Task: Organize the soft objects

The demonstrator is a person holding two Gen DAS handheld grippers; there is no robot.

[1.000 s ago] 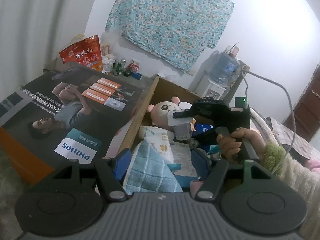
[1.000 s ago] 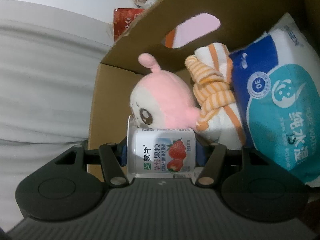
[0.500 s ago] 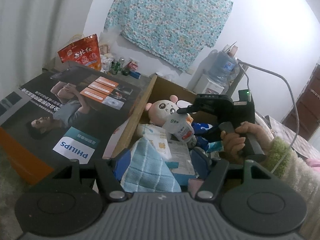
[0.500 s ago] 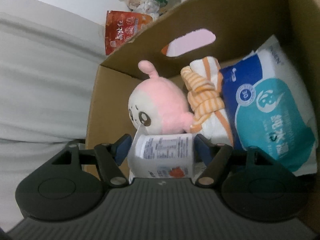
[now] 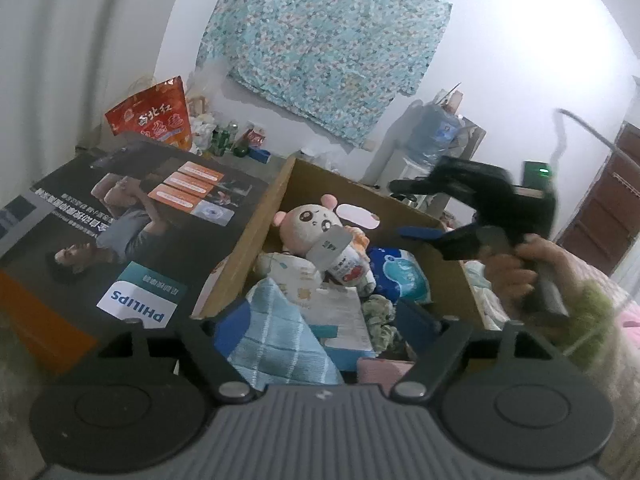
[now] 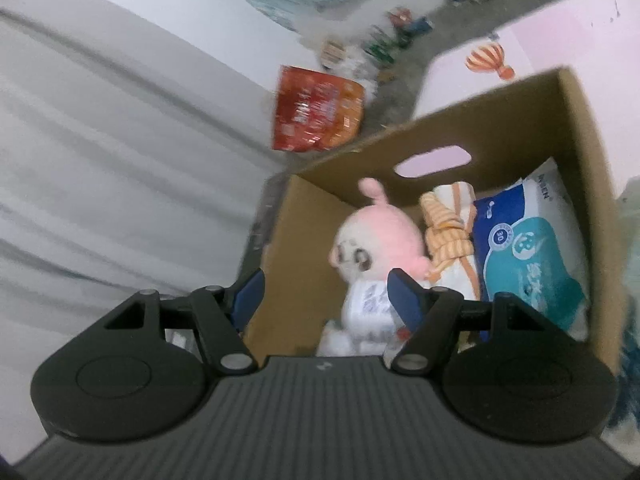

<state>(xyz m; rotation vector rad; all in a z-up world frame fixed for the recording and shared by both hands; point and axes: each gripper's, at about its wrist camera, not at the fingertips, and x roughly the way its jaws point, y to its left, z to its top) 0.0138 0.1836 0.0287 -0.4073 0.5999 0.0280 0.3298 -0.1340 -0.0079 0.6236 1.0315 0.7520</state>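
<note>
With the yoghurt cup (image 5: 340, 258) now lying in the cardboard box (image 5: 256, 240) against the pink plush toy (image 5: 310, 222), the placing step looks complete for the right tongs (image 6: 324, 290). Their blue pads stand apart with nothing between them; the log of motion agrees that they opened and then closed slightly. Seen from the left wrist view, the right tongs (image 5: 416, 210) are raised above the box rim, clear of the contents.

The left tongs (image 5: 316, 328) hang at the near end of the box. Their jaws have just been opening, and the blue checked cloth (image 5: 276, 336) lies between them; the pads appear not to press on it.

Also in the box: a striped orange towel (image 6: 448, 236) and a blue wipes pack (image 6: 532, 248).

Judged next move: if the cloth is released, withdraw the left tongs upward without dragging it; then select the next soft item outside the box.
</note>
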